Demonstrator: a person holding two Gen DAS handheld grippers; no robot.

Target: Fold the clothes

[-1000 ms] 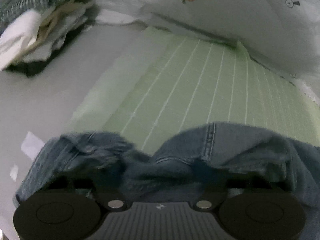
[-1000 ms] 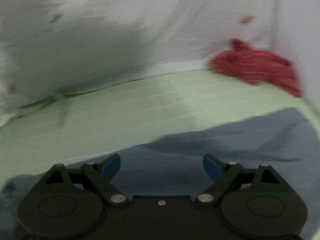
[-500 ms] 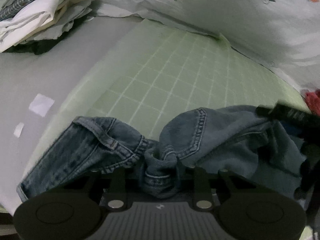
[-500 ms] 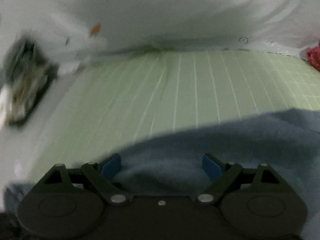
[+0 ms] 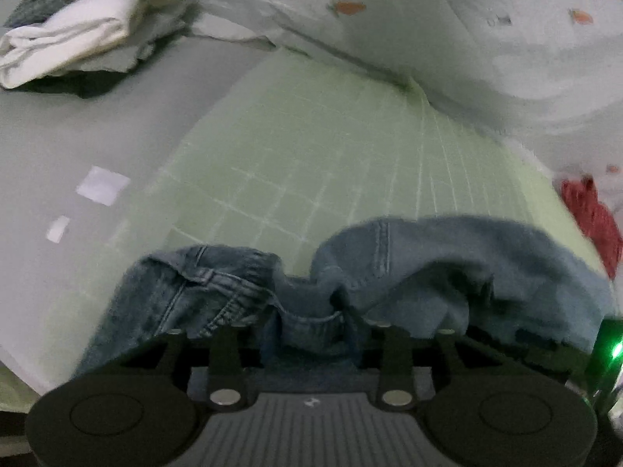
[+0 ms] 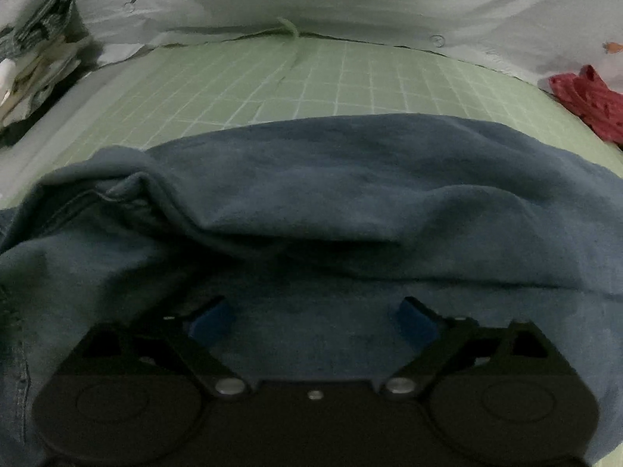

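Blue denim jeans (image 5: pixel 447 268) lie bunched across the near edge of a green grid mat (image 5: pixel 311 163). My left gripper (image 5: pixel 311 330) is shut on a fold of the jeans' waistband, with denim heaped over both fingers. In the right wrist view the same jeans (image 6: pixel 350 194) spread wide over the mat (image 6: pixel 350 78). My right gripper (image 6: pixel 311 317) stands open just above the denim, its blue pads (image 6: pixel 212 317) far apart with nothing pinched between them.
A stack of folded clothes (image 5: pixel 78 31) sits at the far left, also in the right wrist view as a pile (image 6: pixel 39 62). A red garment (image 5: pixel 592 222) lies at the right; the red garment (image 6: pixel 588 97) is beyond the mat. Carrot-print bedding (image 6: pixel 350 0) rises behind.
The right gripper swung left and down over the jeans, staying open. The left gripper kept its hold on the denim, which shifted and bunched higher around its fingers.
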